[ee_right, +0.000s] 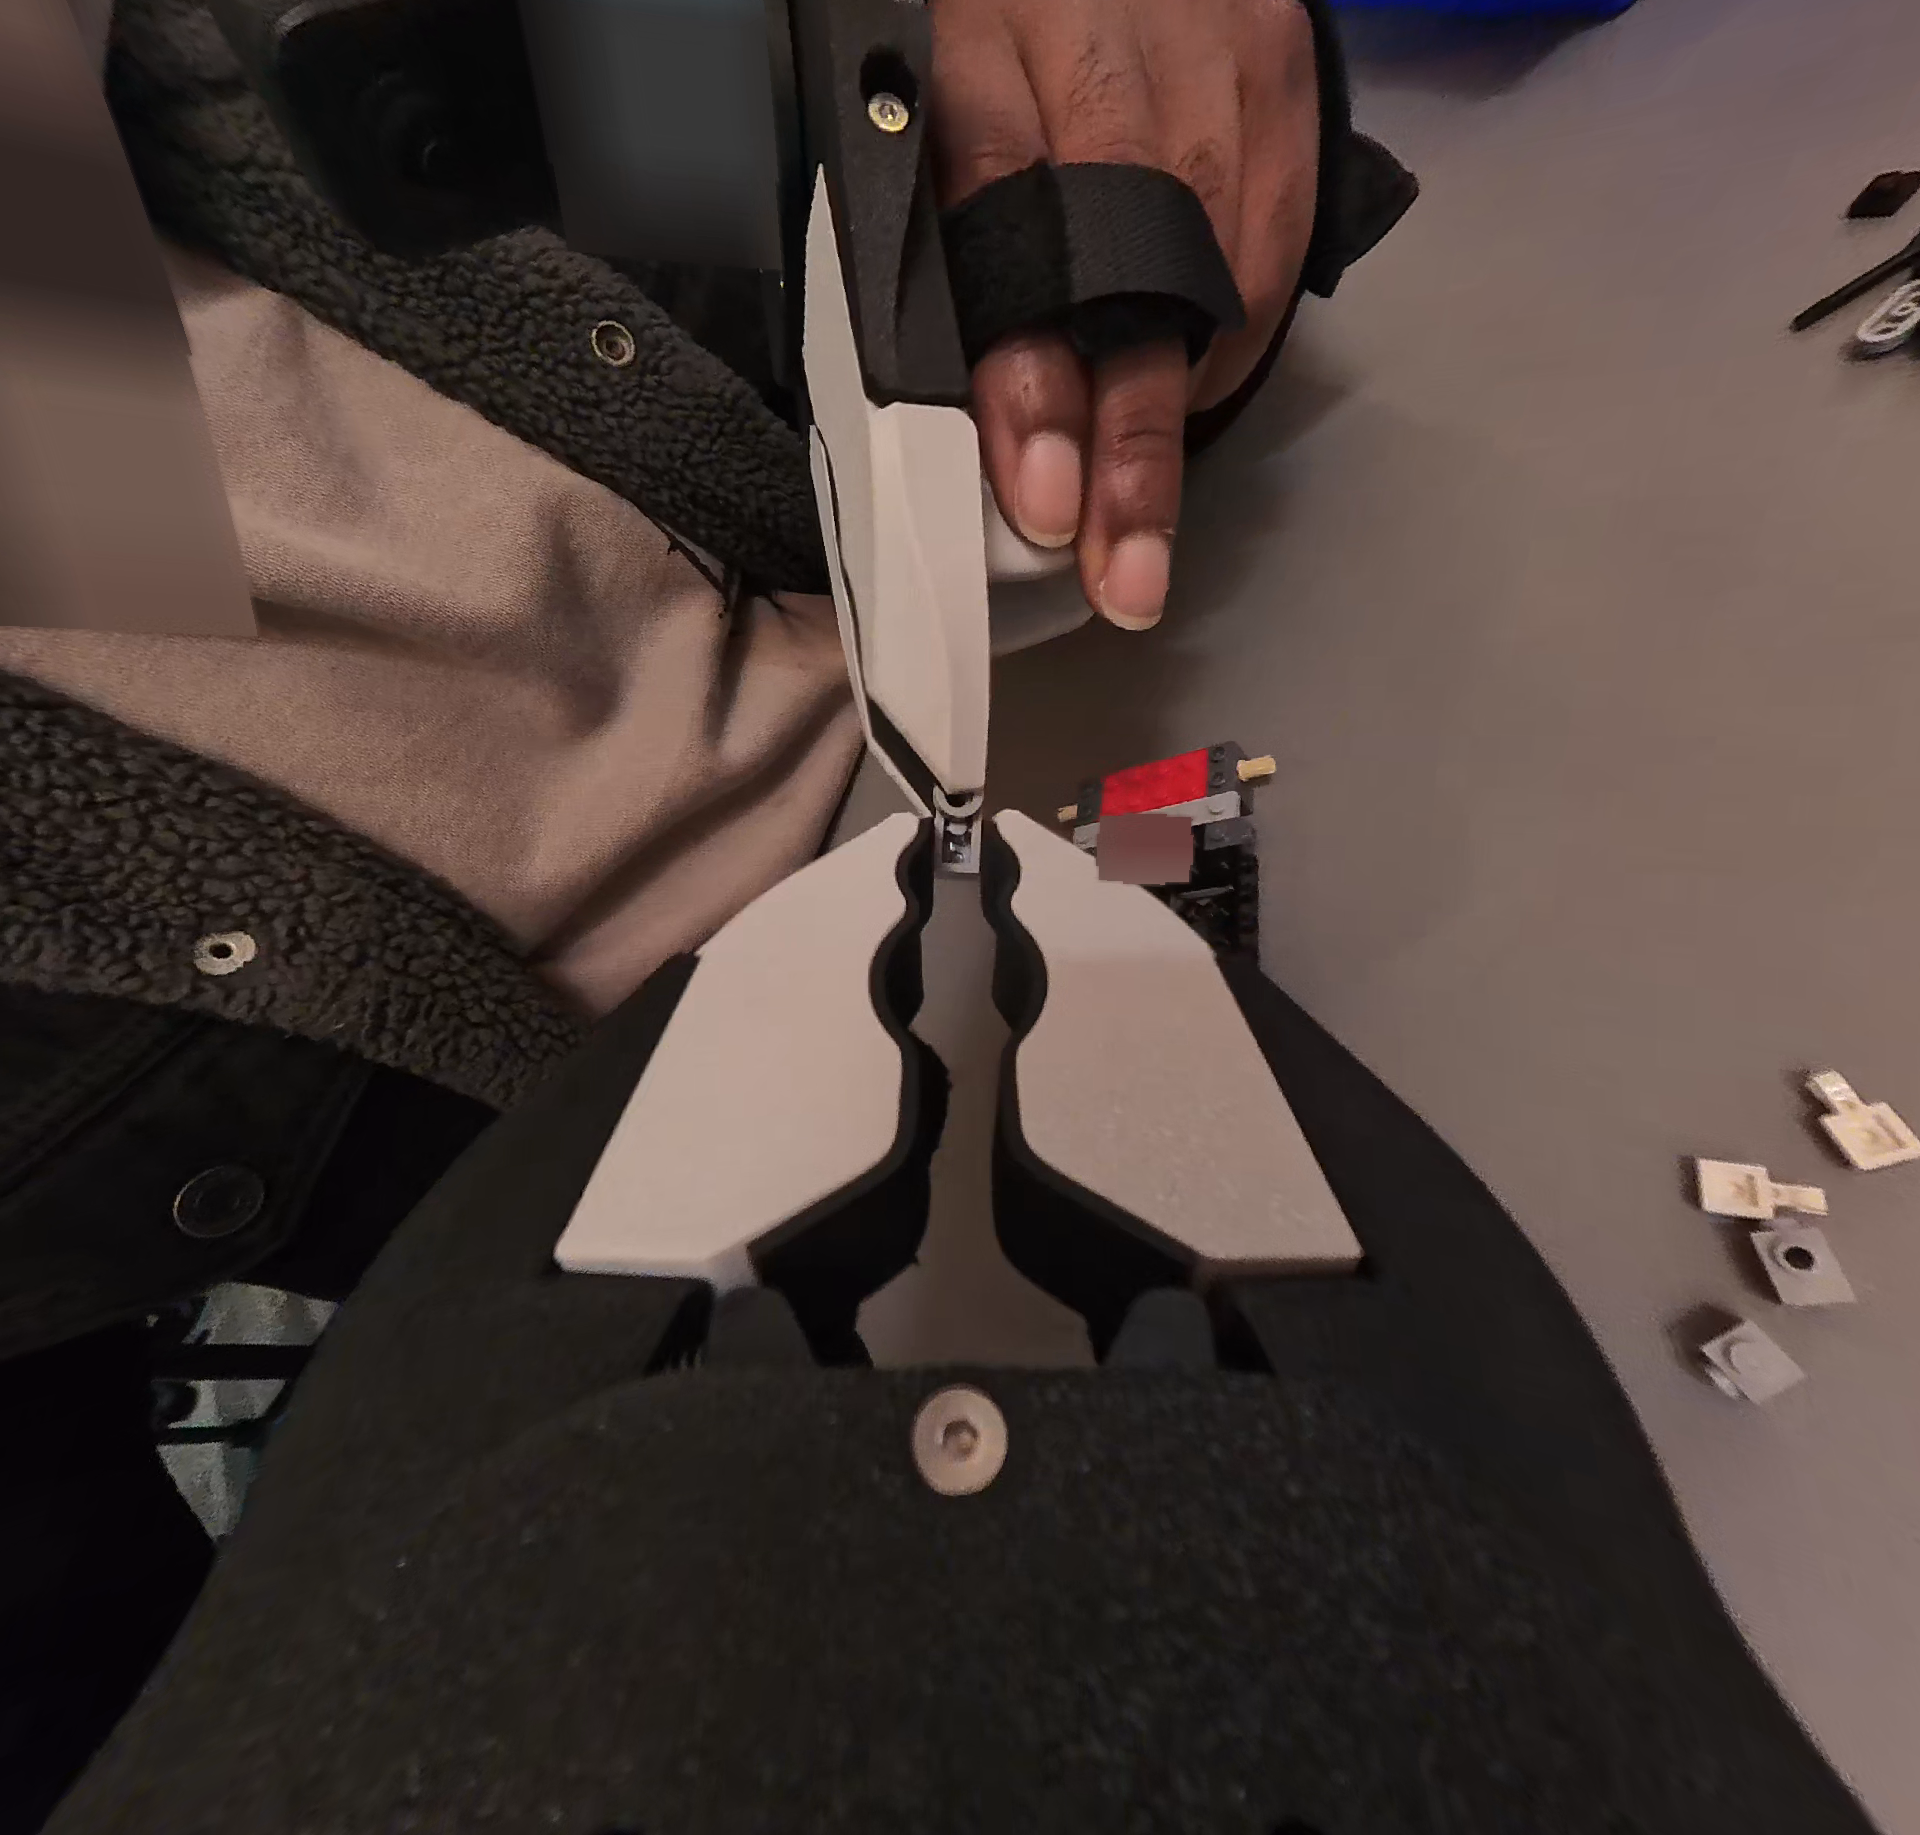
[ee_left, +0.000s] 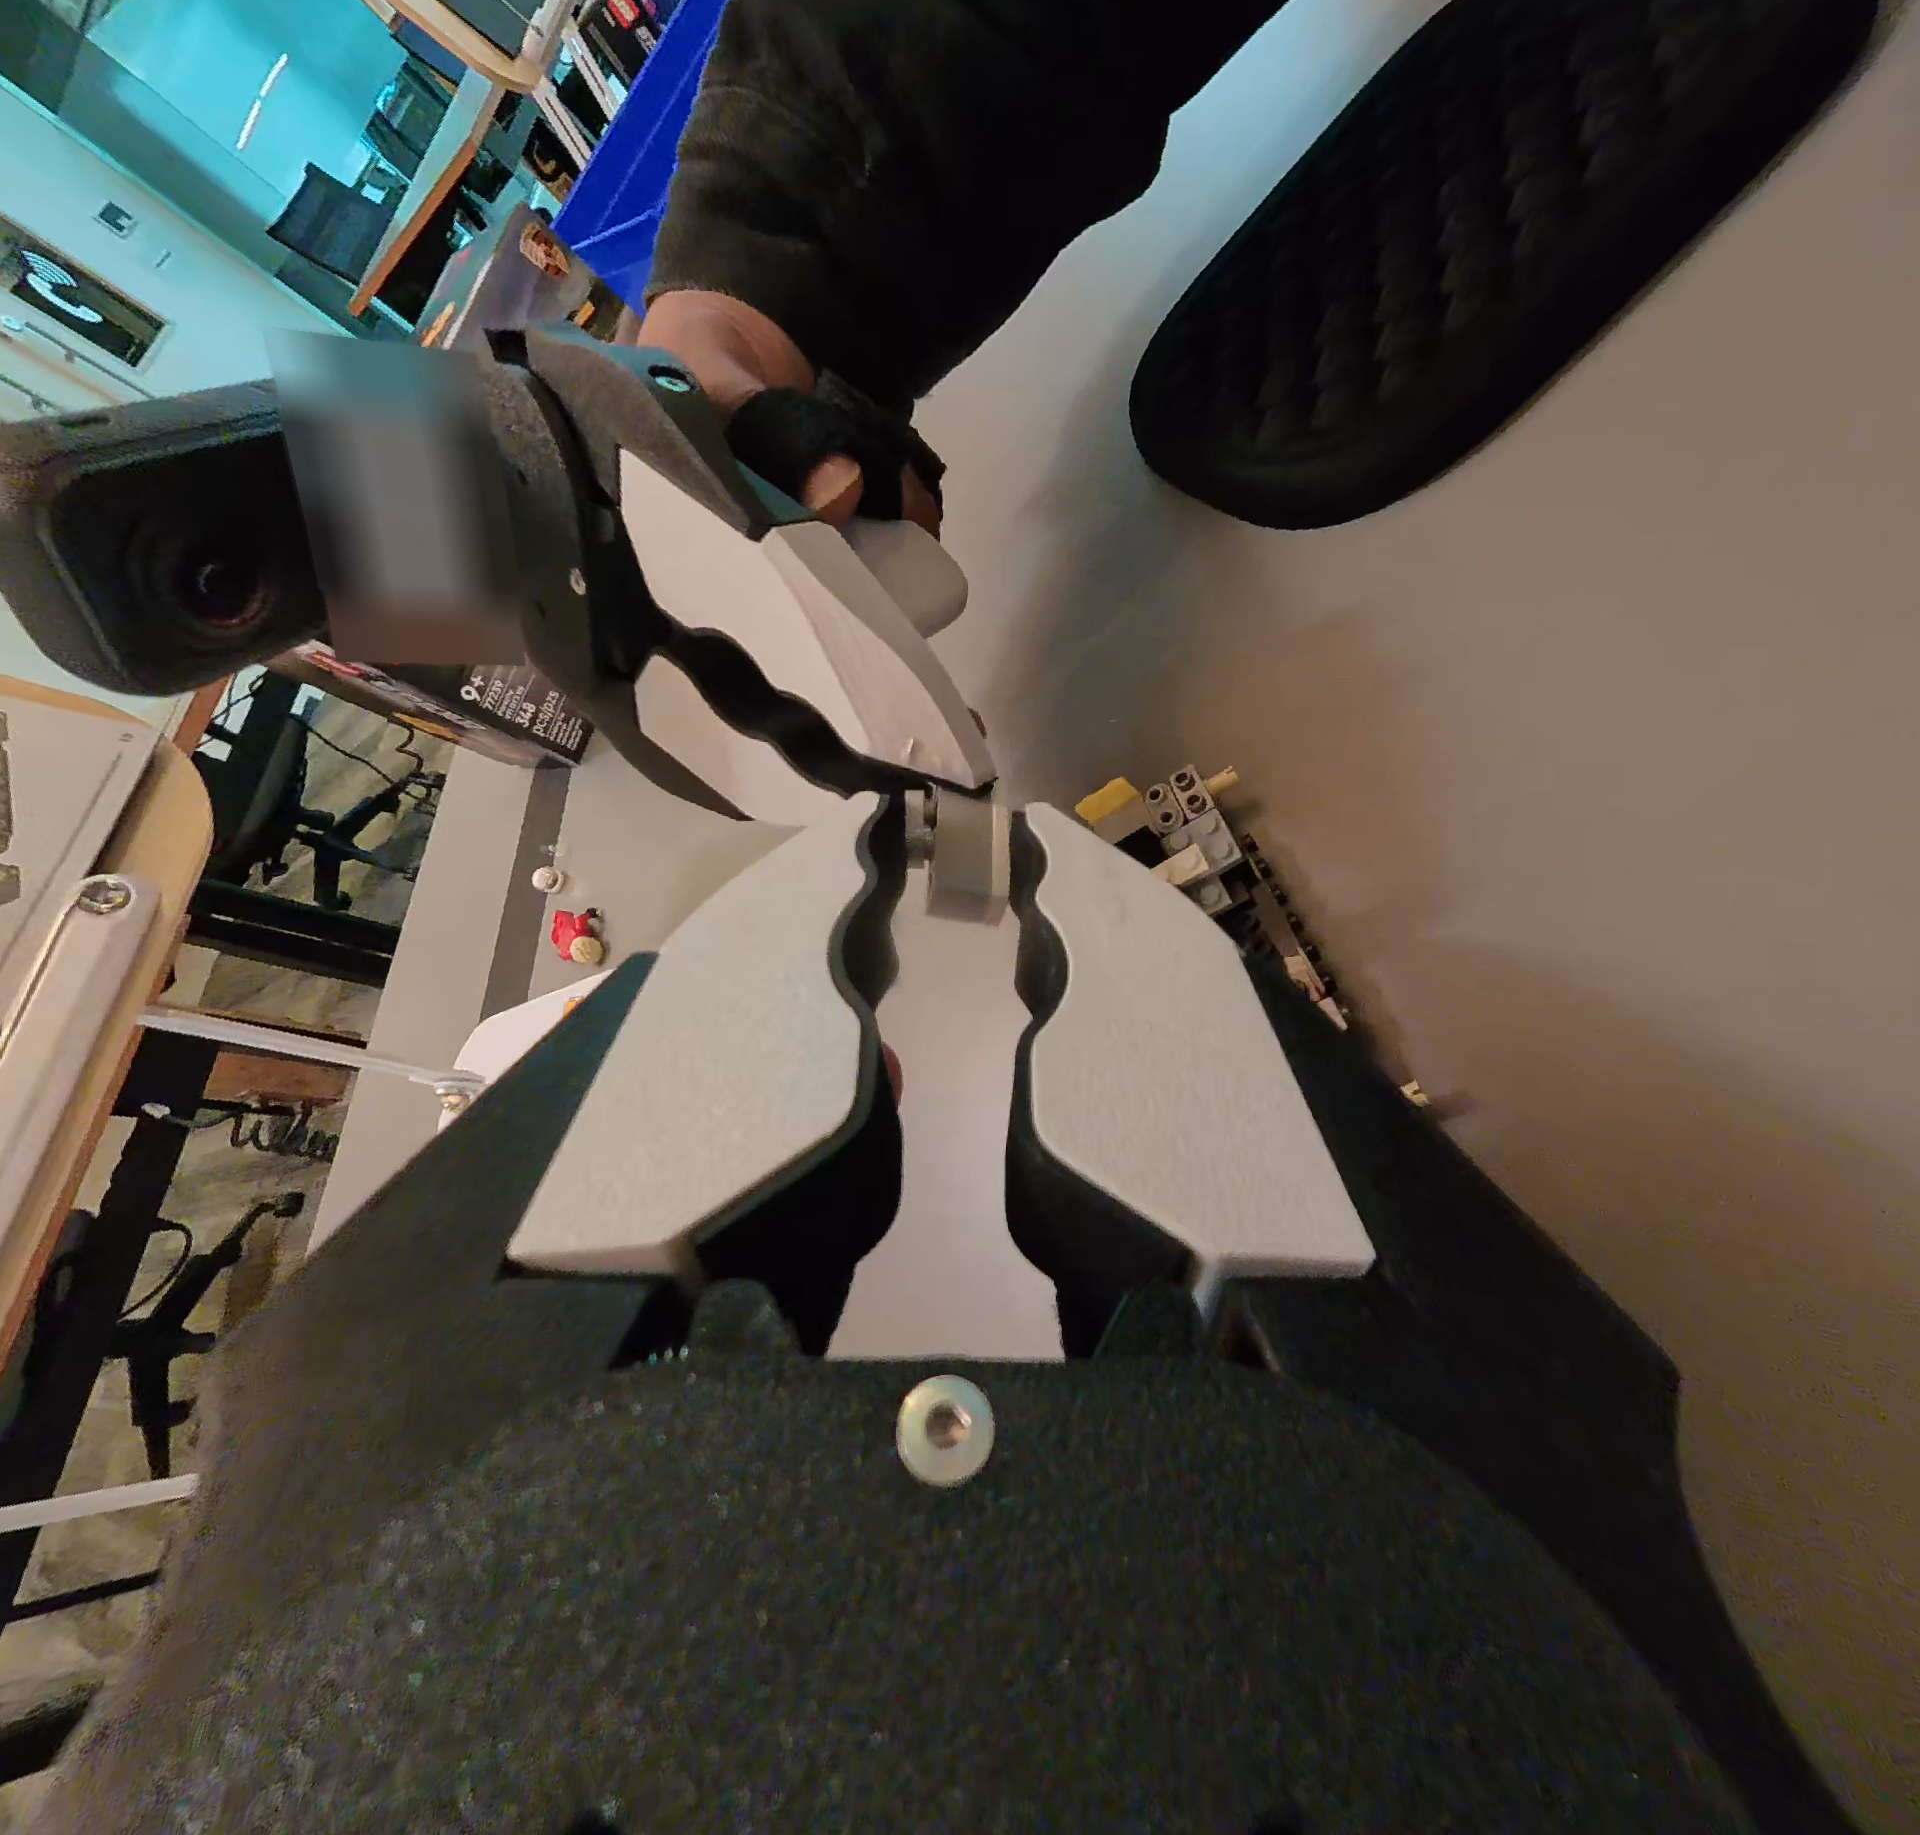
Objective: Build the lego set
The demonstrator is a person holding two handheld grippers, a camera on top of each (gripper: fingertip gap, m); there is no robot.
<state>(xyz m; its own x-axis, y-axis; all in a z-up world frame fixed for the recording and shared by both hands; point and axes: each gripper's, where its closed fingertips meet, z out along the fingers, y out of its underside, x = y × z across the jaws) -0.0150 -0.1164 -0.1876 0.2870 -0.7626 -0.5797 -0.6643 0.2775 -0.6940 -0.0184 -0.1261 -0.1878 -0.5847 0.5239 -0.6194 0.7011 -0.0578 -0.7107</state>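
Both grippers pinch one grey piece [ee_left: 966,866]; model [ee_right: 1195,829] half hidden behind.

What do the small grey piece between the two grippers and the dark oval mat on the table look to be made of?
Grey piece: apparently hard moulded plastic, matte with crisp edges; both the left gripper and right gripper pinch it. Oval mat: likely soft fabric or pile, judging by its ridged, light-absorbing black surface.

Black oval quilted pad [ee_left: 1507,216] on grey table [ee_left: 1558,954] at 1 o'clock. Blue bin [ee_left: 644,154] at 11 o'clock, dark cardboard boxes [ee_left: 509,279] beside it. Office chair [ee_left: 301,798] on the floor at 9 o'clock, wood-edged desk [ee_left: 416,9] far at 11.
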